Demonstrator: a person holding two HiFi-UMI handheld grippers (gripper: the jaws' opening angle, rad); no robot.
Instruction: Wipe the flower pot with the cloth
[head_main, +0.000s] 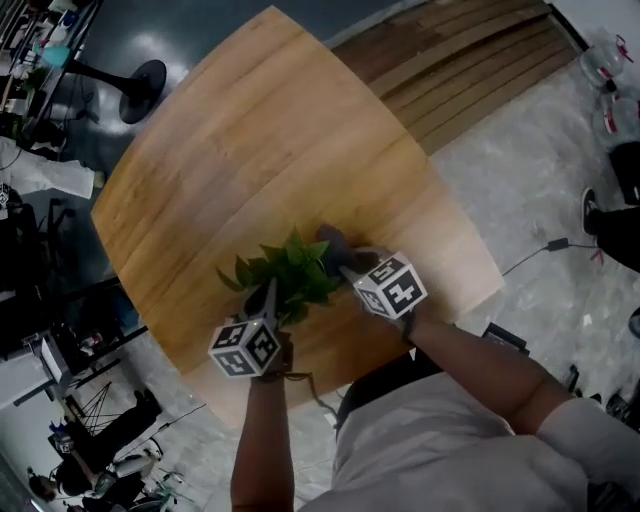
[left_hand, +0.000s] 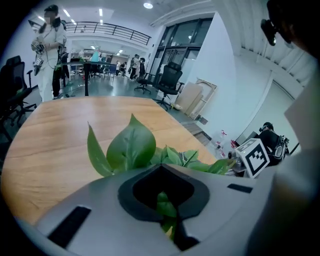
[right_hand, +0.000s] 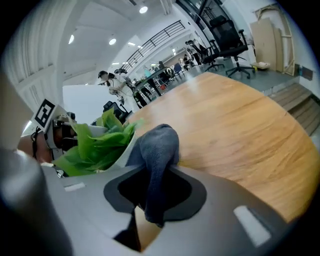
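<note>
A leafy green plant (head_main: 290, 265) in a white flower pot (right_hand: 121, 150) stands near the front edge of the wooden table (head_main: 270, 130). My right gripper (head_main: 340, 262) is shut on a grey cloth (right_hand: 159, 145), which is pressed against the pot's right side; the cloth (head_main: 335, 245) also shows as a dark lump beside the leaves. My left gripper (head_main: 272, 292) reaches into the plant from the near left. In the left gripper view its jaws stand close together with leaves (left_hand: 131, 145) in the narrow gap. Foliage hides the pot's rim there.
The table's front edge runs just below both grippers. A black round stand base (head_main: 140, 90) and stacked wooden planks (head_main: 470, 60) lie on the floor beyond the table. Office chairs (left_hand: 167, 82) and a standing person (left_hand: 50, 50) are far behind.
</note>
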